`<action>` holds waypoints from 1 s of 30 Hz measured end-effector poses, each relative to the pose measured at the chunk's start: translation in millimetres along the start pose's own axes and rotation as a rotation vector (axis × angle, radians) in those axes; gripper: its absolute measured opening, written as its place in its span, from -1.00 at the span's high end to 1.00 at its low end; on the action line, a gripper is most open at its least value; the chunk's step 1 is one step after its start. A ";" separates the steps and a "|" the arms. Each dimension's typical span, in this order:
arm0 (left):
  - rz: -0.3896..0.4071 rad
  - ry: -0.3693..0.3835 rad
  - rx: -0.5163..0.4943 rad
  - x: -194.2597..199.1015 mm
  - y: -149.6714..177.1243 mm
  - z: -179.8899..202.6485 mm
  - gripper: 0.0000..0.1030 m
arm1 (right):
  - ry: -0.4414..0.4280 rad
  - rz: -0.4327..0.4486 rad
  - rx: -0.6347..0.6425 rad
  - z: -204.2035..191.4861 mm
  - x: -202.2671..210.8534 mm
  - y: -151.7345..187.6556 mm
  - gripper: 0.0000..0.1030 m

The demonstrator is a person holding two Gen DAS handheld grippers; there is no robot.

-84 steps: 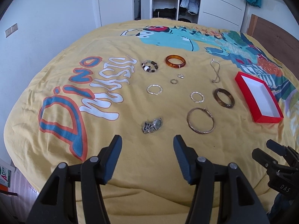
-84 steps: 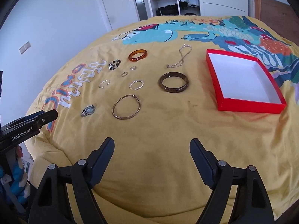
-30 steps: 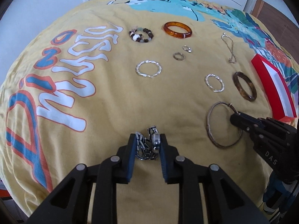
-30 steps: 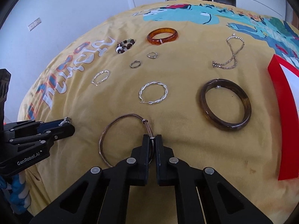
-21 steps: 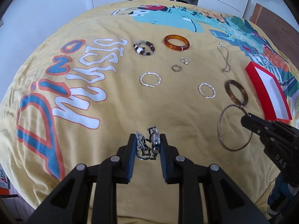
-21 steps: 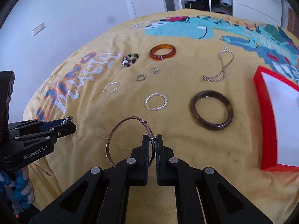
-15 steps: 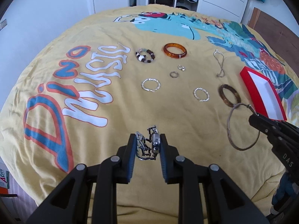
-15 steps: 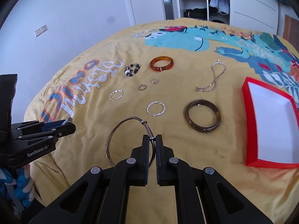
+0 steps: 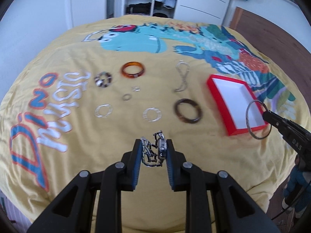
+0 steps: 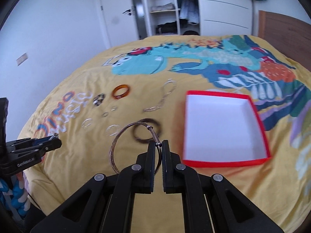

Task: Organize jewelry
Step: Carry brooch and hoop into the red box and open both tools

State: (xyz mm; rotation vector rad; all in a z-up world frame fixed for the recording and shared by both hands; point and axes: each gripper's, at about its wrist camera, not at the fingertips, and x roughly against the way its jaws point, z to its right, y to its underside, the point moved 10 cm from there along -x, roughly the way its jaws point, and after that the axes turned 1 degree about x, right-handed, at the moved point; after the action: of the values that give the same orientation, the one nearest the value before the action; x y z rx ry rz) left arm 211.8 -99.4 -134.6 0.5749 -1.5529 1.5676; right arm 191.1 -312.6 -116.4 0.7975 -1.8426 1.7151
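The left gripper (image 9: 153,153) clamps a crumpled metal watch (image 9: 154,151) between its jaws, lifted above the yellow dinosaur bedspread (image 9: 77,165). The right gripper (image 10: 158,145) pinches a thin metal bangle (image 10: 124,141) near its clasp, jaws almost together; in the left wrist view the hoop hangs over the near right corner of the red box (image 9: 217,101). Motion blur softens the jewelry lying on the cover — amber bangle (image 9: 133,70), beaded bracelet (image 9: 103,79), chain (image 9: 182,77), dark bangle (image 9: 188,111) — and the 2 small rings (image 9: 127,97) are barely legible.
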 end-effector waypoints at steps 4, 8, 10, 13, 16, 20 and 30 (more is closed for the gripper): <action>-0.008 0.069 -0.052 -18.7 -20.5 55.6 0.58 | 0.061 0.003 -0.036 52.7 -1.5 -10.7 0.87; -0.011 0.132 -0.095 -39.4 -39.4 107.0 0.58 | 0.111 -0.008 -0.066 101.2 -14.6 -16.7 0.87; -0.019 0.162 -0.108 -54.4 -48.5 134.2 0.58 | 0.125 -0.017 -0.075 119.8 -22.1 -17.4 0.87; -0.037 0.183 -0.142 -84.2 -57.6 176.7 0.58 | 0.146 -0.048 -0.094 149.1 -44.9 -13.5 0.87; -0.075 0.200 -0.167 -114.3 -54.2 206.4 0.58 | 0.156 -0.086 -0.105 169.2 -64.9 -2.6 0.87; -0.128 0.202 -0.193 -146.4 -41.6 227.3 0.58 | 0.156 -0.135 -0.111 184.4 -84.9 14.8 0.87; -0.193 0.188 -0.217 -186.3 -16.8 237.5 0.57 | 0.160 -0.219 -0.086 190.6 -111.9 36.4 0.88</action>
State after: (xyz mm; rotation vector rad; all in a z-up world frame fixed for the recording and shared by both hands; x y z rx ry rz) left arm 272.4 -374.8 -243.8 0.4293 -1.4550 1.2523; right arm 250.7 -491.7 -237.1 0.7721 -1.6452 1.5062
